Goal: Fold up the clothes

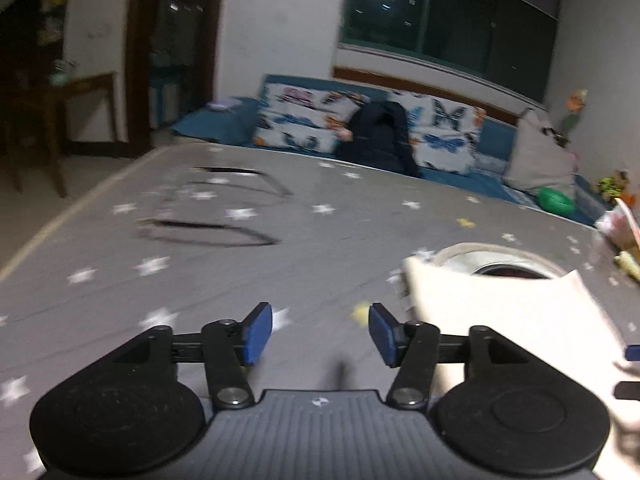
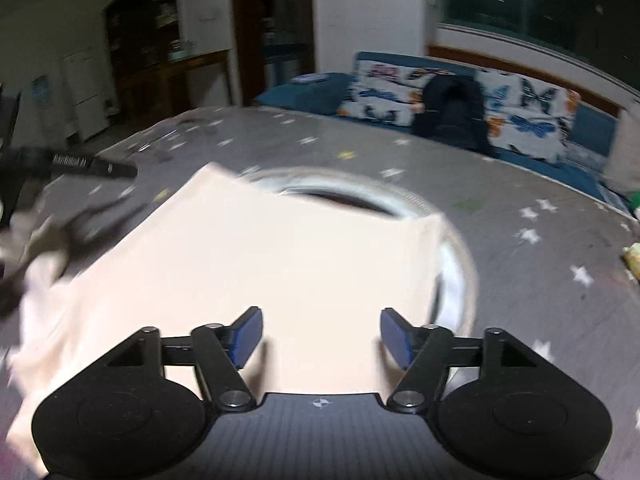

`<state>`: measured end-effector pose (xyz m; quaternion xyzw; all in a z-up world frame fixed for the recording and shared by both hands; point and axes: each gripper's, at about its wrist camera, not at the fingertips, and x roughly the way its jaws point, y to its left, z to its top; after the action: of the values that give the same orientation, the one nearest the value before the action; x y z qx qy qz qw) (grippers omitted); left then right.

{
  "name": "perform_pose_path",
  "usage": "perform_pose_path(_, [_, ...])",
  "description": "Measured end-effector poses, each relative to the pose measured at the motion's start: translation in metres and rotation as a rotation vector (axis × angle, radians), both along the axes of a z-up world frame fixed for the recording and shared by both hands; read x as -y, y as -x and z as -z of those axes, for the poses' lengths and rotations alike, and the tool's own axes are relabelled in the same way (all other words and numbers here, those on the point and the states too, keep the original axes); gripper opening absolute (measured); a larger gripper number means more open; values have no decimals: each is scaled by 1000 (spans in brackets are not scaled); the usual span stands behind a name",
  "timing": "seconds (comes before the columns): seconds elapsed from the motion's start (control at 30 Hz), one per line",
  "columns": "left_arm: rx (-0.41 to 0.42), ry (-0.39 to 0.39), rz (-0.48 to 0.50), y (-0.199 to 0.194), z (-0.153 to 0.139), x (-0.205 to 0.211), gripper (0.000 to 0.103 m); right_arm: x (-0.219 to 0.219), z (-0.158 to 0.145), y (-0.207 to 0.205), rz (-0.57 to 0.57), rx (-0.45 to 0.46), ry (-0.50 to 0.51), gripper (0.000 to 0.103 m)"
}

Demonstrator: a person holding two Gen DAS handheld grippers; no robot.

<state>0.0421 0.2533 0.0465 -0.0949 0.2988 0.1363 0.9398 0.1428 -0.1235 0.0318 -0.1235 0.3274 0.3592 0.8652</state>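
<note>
A cream garment (image 2: 256, 256) lies folded flat on the grey star-print sheet (image 2: 540, 208), its far edge over a round white rim (image 2: 460, 272). My right gripper (image 2: 321, 338) is open and empty above the garment's near part. In the left wrist view the garment (image 1: 500, 312) lies at the right. My left gripper (image 1: 320, 334) is open and empty over the bare sheet (image 1: 200, 280), just left of the garment. The other gripper's dark, blurred arm (image 2: 72, 166) shows at the left of the right wrist view.
Black hangers (image 1: 216, 216) lie on the sheet at the far left. A blue sofa with butterfly cushions (image 1: 304, 120) and a dark backpack (image 1: 382, 136) stands behind the bed. A green ball (image 1: 554, 200) and small items (image 1: 624, 232) sit at the right edge.
</note>
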Motion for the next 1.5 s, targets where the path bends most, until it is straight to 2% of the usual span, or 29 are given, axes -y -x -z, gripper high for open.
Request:
perform_pose_path(0.13, [-5, -22, -91, 50, 1, -15, 58, -1, 9, 35, -50, 36, 32, 82])
perform_pose_path(0.2, [-3, -3, -119, 70, 4, -20, 64, 1, 11, 48, -63, 60, 40, 84])
perform_pose_path(0.27, [-12, 13, -140, 87, 8, -22, 64, 5, 12, 58, -63, 80, 31, 96])
perform_pose_path(0.33, [-25, 24, -146, 95, 12, -24, 64, 7, 14, 61, -56, 78, 26, 103])
perform_pose_path(0.4, [-37, 29, -151, 97, 16, -25, 64, 11, 16, 64, -53, 94, 12, 103])
perform_pose_path(0.57, [-42, 44, -175, 96, 24, -31, 64, 12, 17, 59, -51, 69, -3, 103])
perform_pose_path(0.73, [-28, 23, -158, 91, 28, -27, 63, 12, 18, 58, -51, 62, -8, 103])
perform_pose_path(0.77, [-26, 9, -149, 90, 29, -26, 59, 13, 19, 57, -50, 61, -9, 103])
perform_pose_path(0.8, [-25, -13, -143, 88, 31, -25, 42, 13, 19, 57, -50, 59, -10, 103])
perform_pose_path(0.9, [-20, -39, -116, 87, 31, -21, 11, 13, 20, 56, -50, 55, -13, 103])
perform_pose_path(0.97, [8, -53, -136, 91, 23, -21, 5, 13, 21, 56, -50, 52, -15, 103])
perform_pose_path(1.07, [70, -88, -174, 100, 9, -23, 5, 14, 21, 55, -50, 49, -17, 103])
perform_pose_path(1.13, [80, -119, -176, 102, 6, -24, 5, 14, 21, 55, -49, 48, -17, 103])
perform_pose_path(1.33, [-39, -148, -186, 94, 30, -28, 7, 14, 22, 55, -48, 47, -17, 103])
perform_pose_path(1.5, [15, -212, -179, 106, 12, -16, 6, 13, 22, 56, -48, 48, -17, 103])
